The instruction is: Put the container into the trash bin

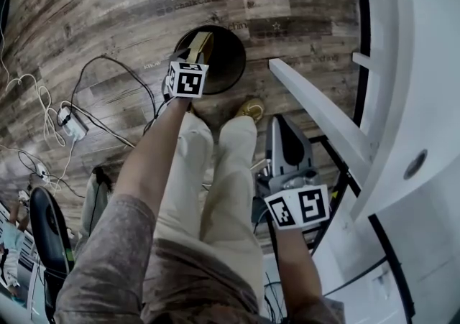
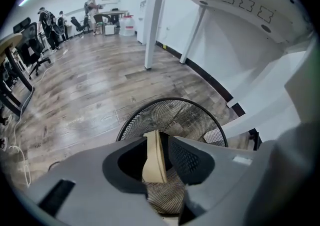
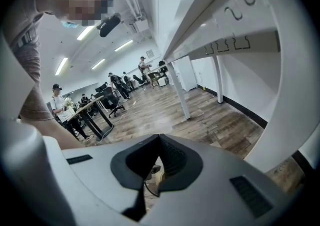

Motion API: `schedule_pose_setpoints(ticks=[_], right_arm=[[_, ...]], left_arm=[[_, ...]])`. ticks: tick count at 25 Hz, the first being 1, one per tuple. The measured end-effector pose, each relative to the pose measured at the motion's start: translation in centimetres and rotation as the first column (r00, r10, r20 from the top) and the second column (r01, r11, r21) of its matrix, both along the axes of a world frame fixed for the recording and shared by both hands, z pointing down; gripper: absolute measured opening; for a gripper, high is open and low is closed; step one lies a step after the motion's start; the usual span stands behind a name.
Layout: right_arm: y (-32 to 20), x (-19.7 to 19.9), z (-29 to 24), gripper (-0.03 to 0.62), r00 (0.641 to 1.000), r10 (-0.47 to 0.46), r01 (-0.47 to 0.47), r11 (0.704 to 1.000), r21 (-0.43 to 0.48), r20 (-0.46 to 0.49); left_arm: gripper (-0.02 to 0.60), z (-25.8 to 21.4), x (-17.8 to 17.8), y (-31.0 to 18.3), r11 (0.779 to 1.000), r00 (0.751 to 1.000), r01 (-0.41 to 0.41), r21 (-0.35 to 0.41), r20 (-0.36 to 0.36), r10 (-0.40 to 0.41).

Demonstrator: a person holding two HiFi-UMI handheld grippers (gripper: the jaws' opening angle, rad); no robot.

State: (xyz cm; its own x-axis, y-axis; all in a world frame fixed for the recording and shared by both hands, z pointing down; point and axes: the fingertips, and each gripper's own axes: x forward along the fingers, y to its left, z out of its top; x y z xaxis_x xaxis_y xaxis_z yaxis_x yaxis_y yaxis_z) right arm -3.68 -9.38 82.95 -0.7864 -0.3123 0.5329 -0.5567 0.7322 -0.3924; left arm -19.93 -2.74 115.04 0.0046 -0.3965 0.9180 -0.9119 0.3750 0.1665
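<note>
Your left gripper (image 2: 163, 139) points down over the bin (image 2: 172, 100), jaws spread. The container (image 2: 154, 156) sits loose between them, lined up to drop in. Right gripper (image 3: 159, 138) is pressed together, empty and parked aside.

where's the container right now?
Head view, upper centre: the tan container stands on edge between the jaws of the left gripper, directly above the black mesh trash bin, just ahead of the person's shoe.

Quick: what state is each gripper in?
Left gripper: open, container loose between its jaws over the trash bin.
Right gripper: shut, empty.
</note>
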Motion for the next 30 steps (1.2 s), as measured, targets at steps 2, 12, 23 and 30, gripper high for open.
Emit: schedule_pose_setpoints(ticks=[2,12,23,30], right_arm=[[0.1,0.0,0.0,-0.008,1.0,0.0,0.0,1.0,-0.002,0.0],[-0.2,-1.0,-2.4,-0.008,1.0,-0.004,0.004,1.0,0.006,0.027],[-0.2,-3.3,-11.4,-0.008,0.996,-0.05,0.047,0.998,0.047,0.068],[-0.3,-4.0,-19.0,-0.007,0.993,-0.073,0.066,0.994,0.083,0.095]], left_arm=[[0.117,-0.3,0.2,-0.2,1.0,1.0,-0.003,0.004,-0.01,0.003],[0.117,-6.3,-0.8,-1.1,0.999,0.999,0.017,0.05,-0.033,-0.015],[0.117,-20.5,-2.8,-1.1,0.988,0.997,0.064,0.143,-0.047,-0.058],[0.118,-32.9,-2.2,-2.1,0.972,0.997,0.066,0.227,-0.058,-0.054]])
